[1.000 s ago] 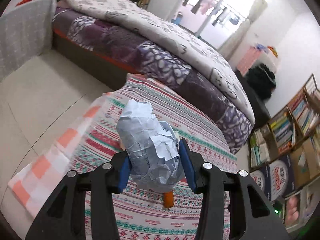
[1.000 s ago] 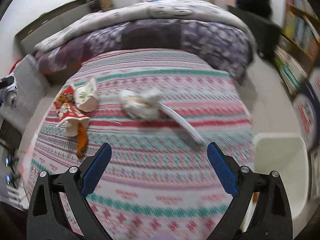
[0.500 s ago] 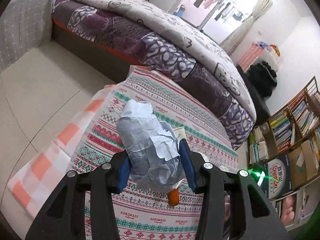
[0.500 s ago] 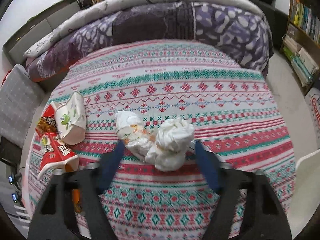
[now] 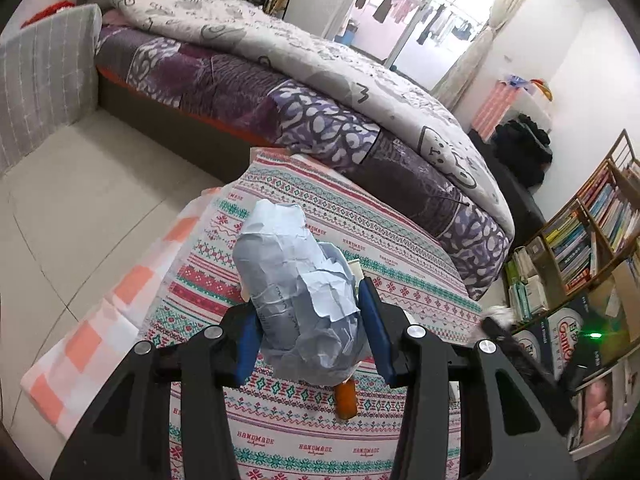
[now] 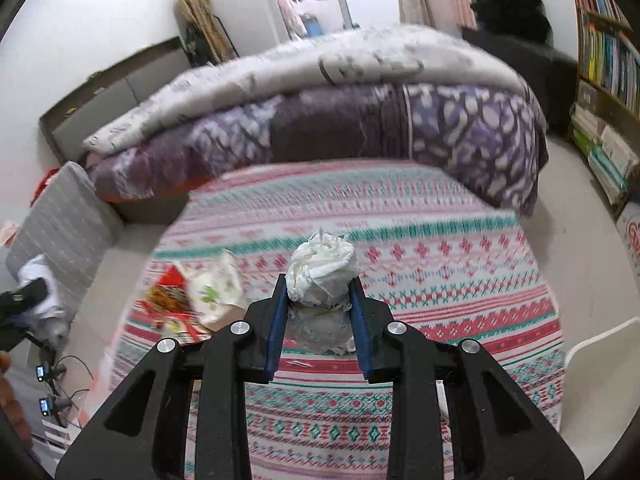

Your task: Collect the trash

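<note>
Trash: we've got two wads up off the patterned tablecloth [image 6: 440, 280].
Left gripper [image 5: 310, 320]: clamped on a crumpled blue-grey paper [image 5: 296, 280].
Right gripper [image 6: 319, 316]: pinching a white tissue ball [image 6: 322, 276].
Left behind: one red snack wrapper [image 6: 168, 304], one white packet [image 6: 214, 292].
Room: one bed [image 5: 320, 92], bookshelf [image 5: 592, 232].

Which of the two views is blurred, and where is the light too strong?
Right wrist view: motion blur smears the bed and tablecloth, yet the tissue wad stays fairly sharp. Left wrist view: sharp overall, but the balcony door is overexposed.
</note>
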`<state>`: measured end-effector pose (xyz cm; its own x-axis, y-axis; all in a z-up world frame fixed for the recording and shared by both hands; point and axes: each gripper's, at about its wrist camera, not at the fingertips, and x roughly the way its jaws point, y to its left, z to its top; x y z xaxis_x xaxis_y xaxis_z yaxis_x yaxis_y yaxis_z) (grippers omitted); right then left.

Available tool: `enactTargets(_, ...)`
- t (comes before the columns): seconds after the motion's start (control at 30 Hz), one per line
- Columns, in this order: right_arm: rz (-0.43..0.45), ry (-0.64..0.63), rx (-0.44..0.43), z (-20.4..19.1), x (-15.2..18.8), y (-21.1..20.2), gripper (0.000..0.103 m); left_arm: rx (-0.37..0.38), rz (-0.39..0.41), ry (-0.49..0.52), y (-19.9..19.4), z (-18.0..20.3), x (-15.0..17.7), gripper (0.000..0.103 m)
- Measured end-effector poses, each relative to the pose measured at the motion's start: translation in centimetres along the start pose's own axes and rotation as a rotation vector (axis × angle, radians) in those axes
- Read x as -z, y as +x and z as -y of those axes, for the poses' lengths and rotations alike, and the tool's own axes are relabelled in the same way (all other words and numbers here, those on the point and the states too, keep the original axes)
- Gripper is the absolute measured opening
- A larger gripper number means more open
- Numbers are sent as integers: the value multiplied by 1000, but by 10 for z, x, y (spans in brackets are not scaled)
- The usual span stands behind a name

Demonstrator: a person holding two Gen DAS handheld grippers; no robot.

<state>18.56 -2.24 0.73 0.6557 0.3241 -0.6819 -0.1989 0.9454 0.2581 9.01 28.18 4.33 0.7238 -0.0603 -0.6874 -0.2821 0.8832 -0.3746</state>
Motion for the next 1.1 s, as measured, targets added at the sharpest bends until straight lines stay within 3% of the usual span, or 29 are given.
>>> enactTargets(0.3, 12, 14, -8, 6, 20, -49, 28, -10, -30, 48, 10, 16, 15, 46)
enactTargets(0.7, -43, 101, 28, 50, 61, -48, 28, -5, -101, 172, 36, 65, 49, 46)
enactTargets(1.1, 67, 112, 88, 84, 54, -91, 28, 58, -57, 292, 34, 136, 73, 46)
